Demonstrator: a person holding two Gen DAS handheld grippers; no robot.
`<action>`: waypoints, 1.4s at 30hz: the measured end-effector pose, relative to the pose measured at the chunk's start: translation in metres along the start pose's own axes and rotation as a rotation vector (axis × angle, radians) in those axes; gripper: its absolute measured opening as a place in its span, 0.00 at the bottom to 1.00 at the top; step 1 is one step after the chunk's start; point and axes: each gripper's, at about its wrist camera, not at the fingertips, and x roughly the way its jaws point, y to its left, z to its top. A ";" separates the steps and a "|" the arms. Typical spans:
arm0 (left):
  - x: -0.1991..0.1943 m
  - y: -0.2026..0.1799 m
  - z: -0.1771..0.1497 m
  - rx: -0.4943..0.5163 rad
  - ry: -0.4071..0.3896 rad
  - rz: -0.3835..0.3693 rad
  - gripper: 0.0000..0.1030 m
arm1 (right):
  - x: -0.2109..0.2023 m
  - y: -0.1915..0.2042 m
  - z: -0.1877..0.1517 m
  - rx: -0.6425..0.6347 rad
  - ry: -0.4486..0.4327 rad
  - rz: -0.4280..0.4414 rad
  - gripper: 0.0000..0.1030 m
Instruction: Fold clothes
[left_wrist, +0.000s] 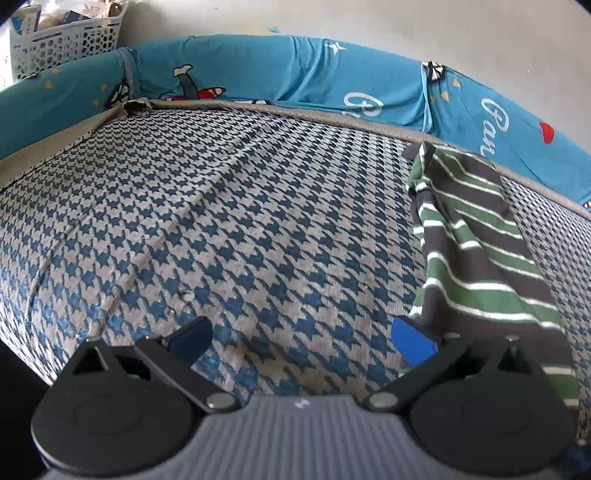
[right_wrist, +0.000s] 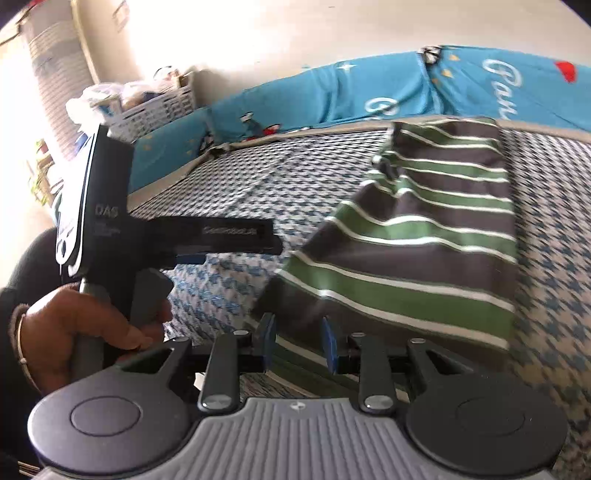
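Observation:
A folded garment (left_wrist: 480, 240) with grey, green and white stripes lies on the right side of a bed, reaching from its far edge toward me. My left gripper (left_wrist: 303, 341) is open wide just left of the garment's near corner, and its right blue pad (left_wrist: 413, 343) is at the cloth's edge. In the right wrist view the garment (right_wrist: 424, 240) fills the middle right. My right gripper (right_wrist: 298, 338) is open a little, with the garment's near edge lying between its blue pads. A hand (right_wrist: 85, 325) holds the left gripper (right_wrist: 275, 242), seen side-on and pointing at the garment's left corner.
The bed cover (left_wrist: 221, 221) has a blue and grey houndstooth pattern and stretches left of the garment. A teal padded bumper (left_wrist: 295, 70) with cartoon prints runs along the far and left edges. A white perforated basket (left_wrist: 66, 37) full of items stands behind the far left corner.

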 end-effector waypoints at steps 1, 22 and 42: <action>-0.001 0.001 0.001 -0.004 -0.005 0.002 1.00 | 0.003 0.005 0.000 -0.020 -0.001 0.006 0.28; -0.004 0.013 0.006 -0.071 -0.020 0.013 1.00 | 0.060 0.053 -0.012 -0.452 0.074 -0.052 0.48; -0.008 0.008 0.007 -0.040 -0.055 0.030 1.00 | 0.048 0.045 -0.006 -0.451 0.064 -0.023 0.11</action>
